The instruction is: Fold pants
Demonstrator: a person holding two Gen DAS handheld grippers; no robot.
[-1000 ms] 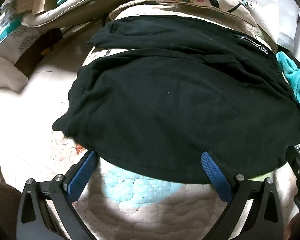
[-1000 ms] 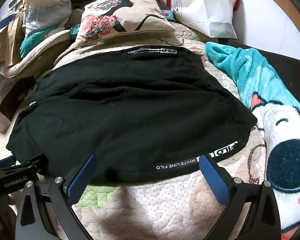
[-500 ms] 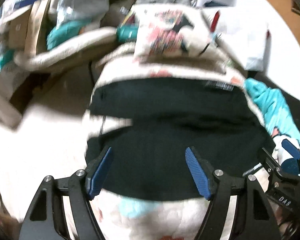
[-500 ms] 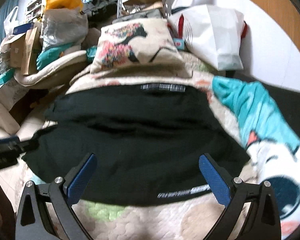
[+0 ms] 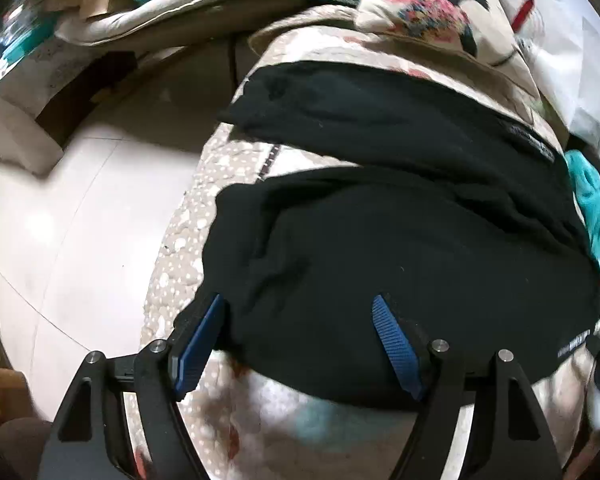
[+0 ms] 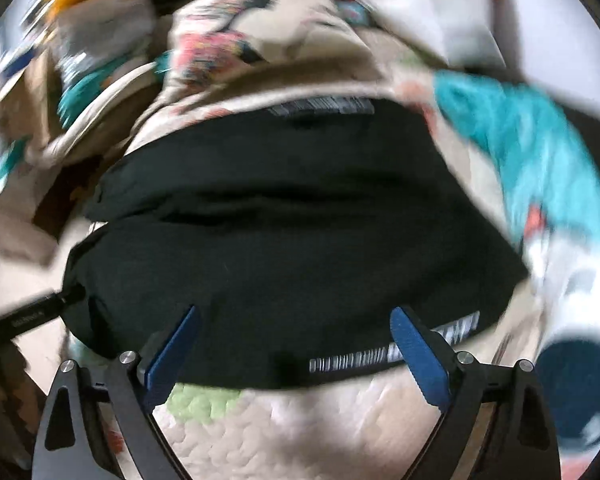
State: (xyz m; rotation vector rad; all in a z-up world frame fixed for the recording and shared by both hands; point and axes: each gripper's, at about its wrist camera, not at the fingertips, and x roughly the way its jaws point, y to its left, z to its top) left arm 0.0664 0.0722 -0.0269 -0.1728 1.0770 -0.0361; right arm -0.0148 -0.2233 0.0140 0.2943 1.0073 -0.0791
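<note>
Black pants [image 5: 400, 240] spread flat on quilted bed [image 5: 180, 240], both claws wide and holding nothing.
Left claw [image 5: 300, 344] and right claw [image 6: 296, 348] poised over near hem, blue ribbed pads [image 6: 416, 356] apart; white lettering along hem too blurred to read; soft matte knit, floral cushion [image 5: 428, 8] behind.

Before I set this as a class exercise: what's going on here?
A person holding two grippers is folding black pants spread on a quilted bed cover. The left gripper and right gripper both sit at the pants' near edge, jaws open, gripping nothing. The white-lettered band lies along that edge. A floral pillow sits beyond. The right view is blurred.
</note>
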